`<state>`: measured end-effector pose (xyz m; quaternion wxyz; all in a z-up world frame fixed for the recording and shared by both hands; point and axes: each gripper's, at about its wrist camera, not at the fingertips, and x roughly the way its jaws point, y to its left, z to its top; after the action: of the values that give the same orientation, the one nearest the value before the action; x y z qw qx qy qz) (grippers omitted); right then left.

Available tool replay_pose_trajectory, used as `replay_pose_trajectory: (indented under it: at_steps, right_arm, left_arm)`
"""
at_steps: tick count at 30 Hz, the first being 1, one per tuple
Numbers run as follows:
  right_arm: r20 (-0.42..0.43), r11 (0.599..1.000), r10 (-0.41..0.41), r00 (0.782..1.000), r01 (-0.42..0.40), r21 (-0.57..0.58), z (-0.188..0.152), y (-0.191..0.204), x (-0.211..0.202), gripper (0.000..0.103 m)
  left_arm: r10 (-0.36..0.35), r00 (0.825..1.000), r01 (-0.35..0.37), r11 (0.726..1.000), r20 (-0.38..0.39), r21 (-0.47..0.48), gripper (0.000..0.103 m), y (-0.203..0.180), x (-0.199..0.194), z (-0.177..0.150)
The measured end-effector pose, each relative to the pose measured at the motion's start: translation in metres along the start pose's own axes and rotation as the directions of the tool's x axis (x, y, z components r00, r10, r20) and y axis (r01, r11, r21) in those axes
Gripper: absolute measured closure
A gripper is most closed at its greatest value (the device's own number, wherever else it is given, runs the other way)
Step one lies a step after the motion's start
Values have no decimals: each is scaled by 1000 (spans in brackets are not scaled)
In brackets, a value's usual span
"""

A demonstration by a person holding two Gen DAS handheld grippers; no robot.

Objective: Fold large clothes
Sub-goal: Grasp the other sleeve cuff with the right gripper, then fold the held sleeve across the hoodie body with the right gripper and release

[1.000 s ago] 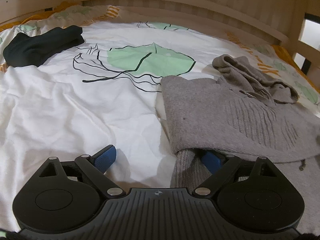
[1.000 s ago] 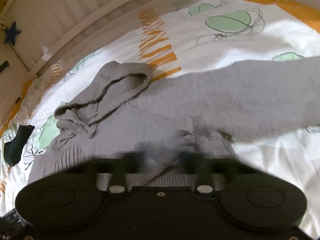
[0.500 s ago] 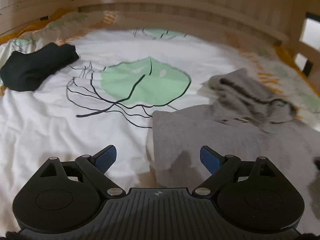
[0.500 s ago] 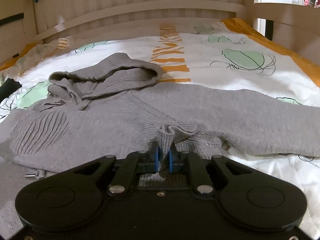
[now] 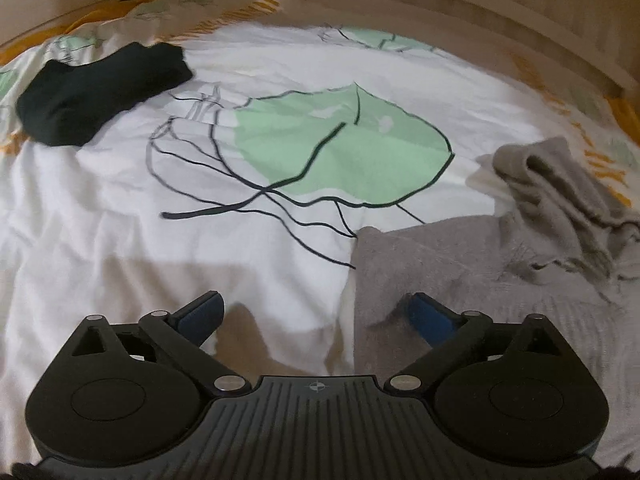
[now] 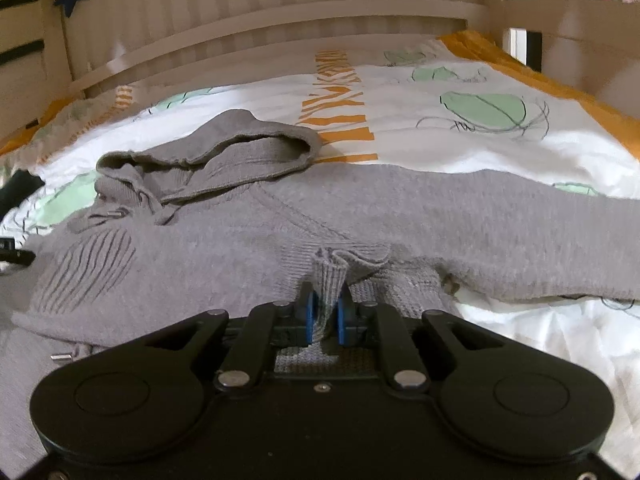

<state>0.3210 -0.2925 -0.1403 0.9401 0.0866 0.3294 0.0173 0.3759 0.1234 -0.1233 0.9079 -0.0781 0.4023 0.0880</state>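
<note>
The left gripper (image 5: pixel 316 312) is hovering with its jaws spread wide, having just been opening, and nothing is between them, probably because it let go of the side fold. The grey knitted hooded sweater (image 6: pixel 248 240) is lying on the white leaf-printed duvet (image 5: pixel 120 240). The right gripper (image 6: pixel 325 316) is pinching a ribbed cuff (the sleeve end), presumably to fold it inward.

You have a grey hoodie (image 6: pixel 280 232) of matt, fuzzy knit with ribbed cuffs. The duvet cover (image 5: pixel 120 220) is smooth, creased printed cotton-like cloth. The black garment (image 5: pixel 100 88) is matt cloth. The bed rail (image 6: pixel 280 20) looks like pale, smooth-finished wood.
</note>
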Motion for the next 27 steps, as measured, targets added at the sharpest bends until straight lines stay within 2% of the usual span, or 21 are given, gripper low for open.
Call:
replay_pose_trajectory:
  at_steps: [3, 7, 11, 13, 16, 18, 21, 27]
  right_arm:
    - [-12, 995, 5, 1000, -4, 95, 6, -15, -7, 72]
    - [-32, 984, -16, 999, 22, 174, 8, -34, -21, 70]
    - [-39, 979, -7, 999, 14, 203, 11, -46, -40, 60]
    - [-36, 975, 0, 999, 8, 221, 14, -54, -51, 49]
    - [-31, 966, 0, 1000, 8, 260, 19, -75, -68, 45]
    - [-41, 955, -16, 999, 27, 295, 22, -95, -78, 43]
    - [-52, 934, -52, 997, 67, 352, 25, -132, -93, 36]
    - [-77, 904, -178, 981, 194, 381, 25, -204, -122, 29]
  left_arm:
    - [-35, 999, 35, 999, 25, -25, 5, 0, -26, -5]
    - [-91, 995, 91, 996, 49, 5, 5, -17, -55, -15]
    - [-178, 983, 175, 983, 42, 61, 5, -54, -71, -22]
    - [-216, 976, 213, 972, 26, 95, 5, -77, -75, -27]
    - [-247, 969, 243, 961, 13, 134, 5, -110, -77, -37]
    - [-274, 962, 271, 952, 4, 141, 5, -129, -78, -46]
    - [-313, 949, 313, 936, -23, 160, 5, -162, -75, -55]
    - [-352, 935, 353, 912, -47, 208, 5, -213, -68, -72]
